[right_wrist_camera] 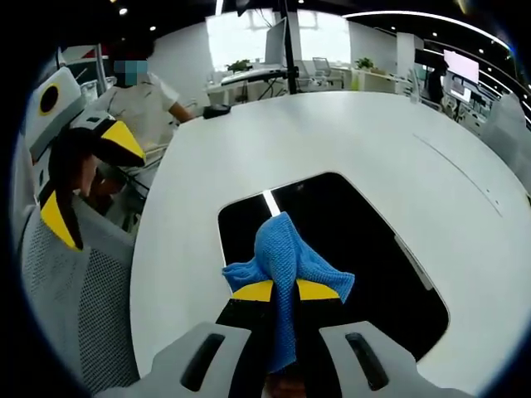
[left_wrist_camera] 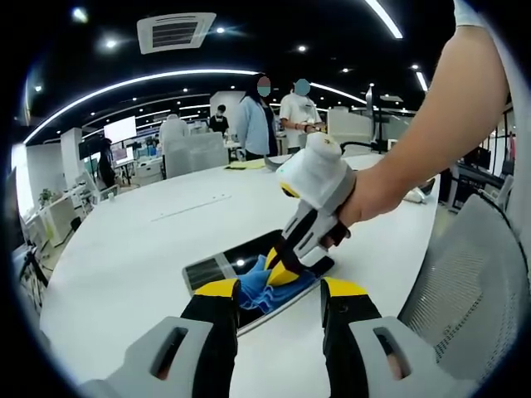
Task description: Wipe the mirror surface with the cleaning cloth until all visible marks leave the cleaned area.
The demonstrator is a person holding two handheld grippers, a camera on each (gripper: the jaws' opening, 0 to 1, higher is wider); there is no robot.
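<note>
The mirror (left_wrist_camera: 217, 265) is a dark rectangle lying flat on the white table; in the right gripper view the mirror (right_wrist_camera: 361, 240) reflects a ceiling light strip. A blue cleaning cloth (left_wrist_camera: 264, 288) rests on its near part. My right gripper (left_wrist_camera: 278, 267), held by a hand, is shut on the cloth and presses it onto the glass. From its own camera the right gripper (right_wrist_camera: 286, 290) has the blue cloth (right_wrist_camera: 286, 249) bunched between its yellow tips. My left gripper (left_wrist_camera: 280, 292) hovers open just before the mirror's near edge. The left gripper (right_wrist_camera: 90, 178) also appears at the left, jaws apart, off the table's edge.
The large white oval table (left_wrist_camera: 124, 249) spreads around the mirror. A grey mesh chair (left_wrist_camera: 473, 282) stands at the table's edge, also seen as the chair (right_wrist_camera: 75, 307). People stand by desks beyond the table (left_wrist_camera: 265, 116); another person (right_wrist_camera: 145, 108) is near the far edge.
</note>
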